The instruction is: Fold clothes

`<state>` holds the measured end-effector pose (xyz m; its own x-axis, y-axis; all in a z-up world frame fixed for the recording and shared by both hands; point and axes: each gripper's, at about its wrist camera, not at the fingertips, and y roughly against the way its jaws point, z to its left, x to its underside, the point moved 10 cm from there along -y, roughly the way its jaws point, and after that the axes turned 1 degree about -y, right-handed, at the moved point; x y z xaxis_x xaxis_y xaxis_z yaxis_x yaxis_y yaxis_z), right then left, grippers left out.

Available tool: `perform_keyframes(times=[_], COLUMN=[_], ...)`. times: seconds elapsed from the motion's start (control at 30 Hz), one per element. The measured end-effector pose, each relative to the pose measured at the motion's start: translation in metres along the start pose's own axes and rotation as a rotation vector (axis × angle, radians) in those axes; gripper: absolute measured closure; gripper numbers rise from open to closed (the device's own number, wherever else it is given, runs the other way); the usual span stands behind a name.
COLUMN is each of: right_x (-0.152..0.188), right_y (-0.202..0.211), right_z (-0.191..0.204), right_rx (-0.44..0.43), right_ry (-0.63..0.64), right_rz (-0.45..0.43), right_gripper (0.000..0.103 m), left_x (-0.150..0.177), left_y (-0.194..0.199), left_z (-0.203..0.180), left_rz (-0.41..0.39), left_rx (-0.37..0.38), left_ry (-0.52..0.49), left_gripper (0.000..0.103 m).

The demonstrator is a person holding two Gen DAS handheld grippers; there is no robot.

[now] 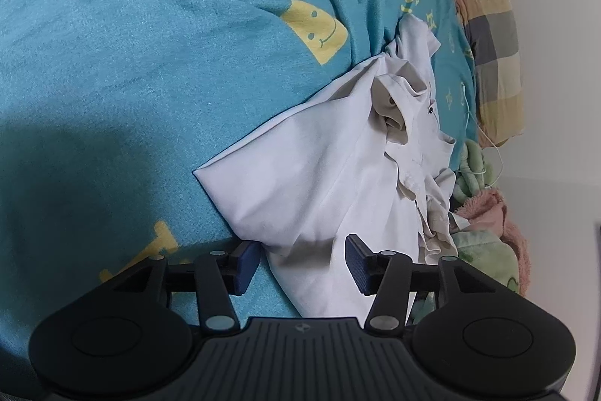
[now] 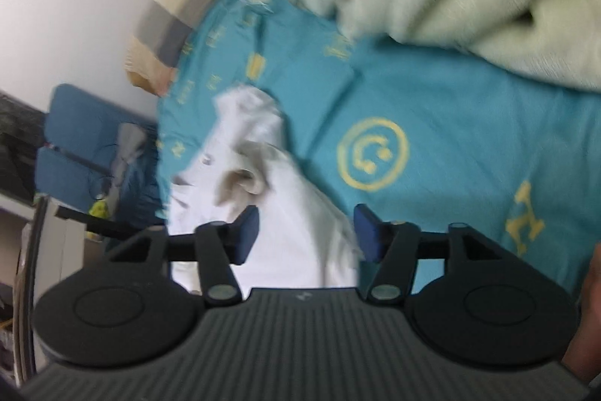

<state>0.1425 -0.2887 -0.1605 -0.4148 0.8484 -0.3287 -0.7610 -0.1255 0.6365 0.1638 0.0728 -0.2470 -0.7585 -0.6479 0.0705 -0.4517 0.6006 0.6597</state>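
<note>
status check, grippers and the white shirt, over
Left gripper open, right gripper open. White shirt crumpled on teal bedsheet, unheld. Nothing blocking.

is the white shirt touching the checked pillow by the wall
Apart. In the left wrist view, a strip of teal bedsheet lies between the white shirt and the checked pillow all along the shirt's far edge.
</note>
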Motion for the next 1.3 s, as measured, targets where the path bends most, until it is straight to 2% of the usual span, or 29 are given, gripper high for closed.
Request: perform_keyframes(times=[0.07, 0.17, 0.33, 0.47, 0.53, 0.6, 0.77, 0.8, 0.83, 0.87, 0.93, 1.03, 1.17, 1.23, 1.3], right_x=[0.011, 0.05, 0.088, 0.082, 0.087, 0.091, 0.079, 0.074, 0.071, 0.068, 0.065, 0.058, 0.042, 0.038, 0.037], right_y=[-0.002, -0.02, -0.058, -0.077, -0.078, -0.077, -0.072, -0.071, -0.073, -0.075, -0.074, -0.064, -0.031, -0.012, 0.011], right_z=[0.016, 0.027, 0.007, -0.01, -0.013, -0.015, -0.025, -0.026, -0.025, -0.023, -0.013, 0.005, 0.027, 0.036, 0.042], right_rx=[-0.068, -0.147, -0.09, 0.026, 0.035, 0.043, 0.052, 0.052, 0.049, 0.047, 0.014, -0.039, -0.09, -0.107, -0.12], right_ry=[0.028, 0.0, -0.096, -0.078, -0.075, -0.072, -0.121, -0.127, -0.111, -0.094, -0.068, -0.033, 0.011, 0.035, 0.06], right_rz=[0.056, 0.258, 0.449, 0.408, 0.419, 0.431, 0.36, 0.336, 0.328, 0.322, 0.306, 0.267, 0.223, 0.207, 0.199], right_gripper=[0.043, 0.043, 0.043, 0.043, 0.046, 0.046, 0.046, 0.05, 0.067, 0.088, 0.092, 0.093, 0.094, 0.095, 0.095], left_x=[0.0, 0.002, 0.0, -0.005, -0.007, -0.008, -0.01, -0.011, -0.012, -0.012, -0.014, -0.011, 0.003, 0.016, 0.032], left_y=[0.0, 0.0, -0.004, -0.012, -0.012, -0.01, -0.009, -0.009, -0.008, -0.007, -0.002, 0.017, 0.056, 0.075, 0.095], left_z=[-0.001, -0.003, -0.008, -0.015, -0.014, -0.009, -0.002, -0.002, -0.004, -0.006, -0.013, -0.038, -0.081, -0.096, -0.104], left_rz=[0.004, 0.006, -0.004, -0.024, -0.038, -0.048, -0.06, -0.063, -0.068, -0.072, -0.091, -0.121, -0.172, -0.19, -0.193], left_rx=[0.007, 0.014, -0.002, -0.017, -0.026, -0.033, -0.038, -0.041, -0.042, -0.042, -0.033, 0.009, 0.056, 0.04, -0.009], left_ry=[0.006, 0.006, -0.024, -0.062, -0.06, -0.05, -0.025, -0.03, -0.039, -0.048, -0.082, -0.153, -0.256, -0.296, -0.338], left_gripper=[0.042, 0.035, 0.034, 0.037, 0.046, 0.062, 0.075, 0.077, 0.078, 0.08, 0.088, 0.091, 0.092, 0.093, 0.093])
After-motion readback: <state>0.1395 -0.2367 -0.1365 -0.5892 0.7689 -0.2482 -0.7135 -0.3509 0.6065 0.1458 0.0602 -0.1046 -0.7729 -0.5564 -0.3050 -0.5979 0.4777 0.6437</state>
